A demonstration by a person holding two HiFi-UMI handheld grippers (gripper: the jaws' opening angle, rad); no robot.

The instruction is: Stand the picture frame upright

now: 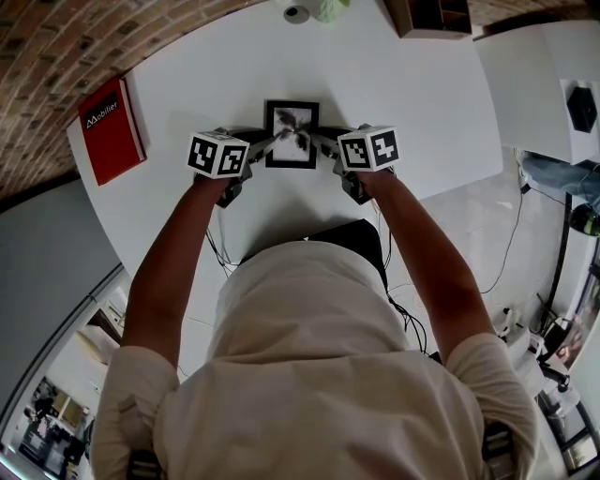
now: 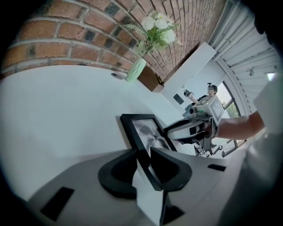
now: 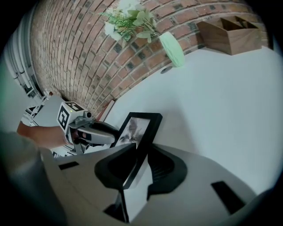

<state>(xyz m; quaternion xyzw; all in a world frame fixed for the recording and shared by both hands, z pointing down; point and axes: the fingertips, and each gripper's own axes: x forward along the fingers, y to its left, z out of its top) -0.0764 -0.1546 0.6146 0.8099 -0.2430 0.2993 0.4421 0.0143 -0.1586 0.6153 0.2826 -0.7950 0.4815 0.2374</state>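
A black picture frame [image 1: 292, 136] with a grey-and-white print sits at the middle of the white table [image 1: 394, 84], tilted back with its picture facing up toward me. My left gripper [image 1: 265, 145] clamps its left edge and my right gripper [image 1: 323, 141] its right edge. In the left gripper view the frame's side bar [image 2: 148, 132] runs between the jaws of the left gripper [image 2: 143, 154], with the right gripper [image 2: 170, 131] across from it. The right gripper view shows the frame [image 3: 139, 128] pinched in the right gripper [image 3: 140, 152], with the left gripper [image 3: 112, 132] beyond. The frame's lower edge is hidden.
A red book [image 1: 111, 129] lies at the table's left edge. A pale green vase of white flowers [image 2: 135, 70] stands at the far side by the brick wall, next to a wooden box [image 3: 230, 35] and a small round object [image 1: 296, 13].
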